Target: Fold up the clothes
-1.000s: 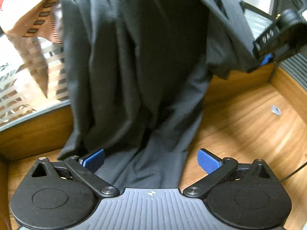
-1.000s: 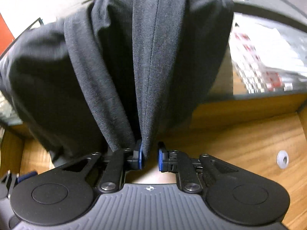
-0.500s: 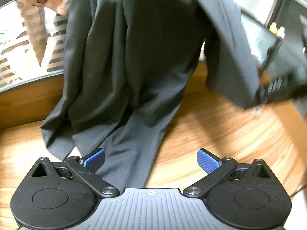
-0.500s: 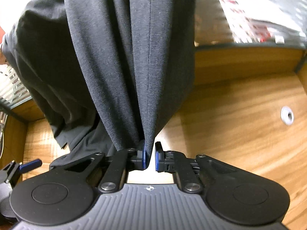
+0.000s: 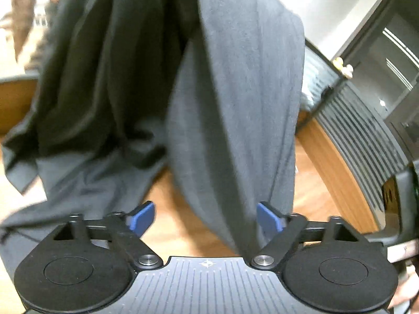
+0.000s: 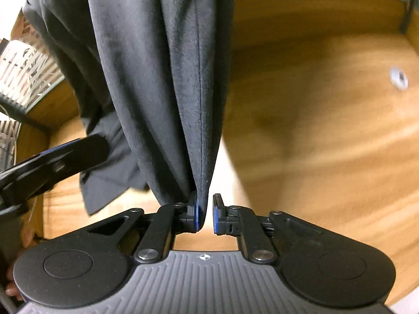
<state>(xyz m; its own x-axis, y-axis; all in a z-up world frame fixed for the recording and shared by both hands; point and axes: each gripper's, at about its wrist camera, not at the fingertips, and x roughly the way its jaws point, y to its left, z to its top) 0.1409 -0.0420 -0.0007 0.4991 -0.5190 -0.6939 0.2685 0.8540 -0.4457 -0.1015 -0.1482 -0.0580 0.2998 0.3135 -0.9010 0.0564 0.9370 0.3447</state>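
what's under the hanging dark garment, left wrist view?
Wooden tabletop shows below the dark garment, whose lower folds rest on it at left. Anything behind the cloth is hidden.

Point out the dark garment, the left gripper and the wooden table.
dark garment (image 6: 162,78): right wrist view, hanging fold.
left gripper (image 5: 204,217): left wrist view, midway between its fingers.
wooden table (image 6: 327,130): right wrist view, bare top.

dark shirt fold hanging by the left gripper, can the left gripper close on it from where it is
Probably yes. The left gripper is open, and a fold of the dark shirt already hangs down between its fingers, against the right-hand pad. Nothing else sits in the gap.
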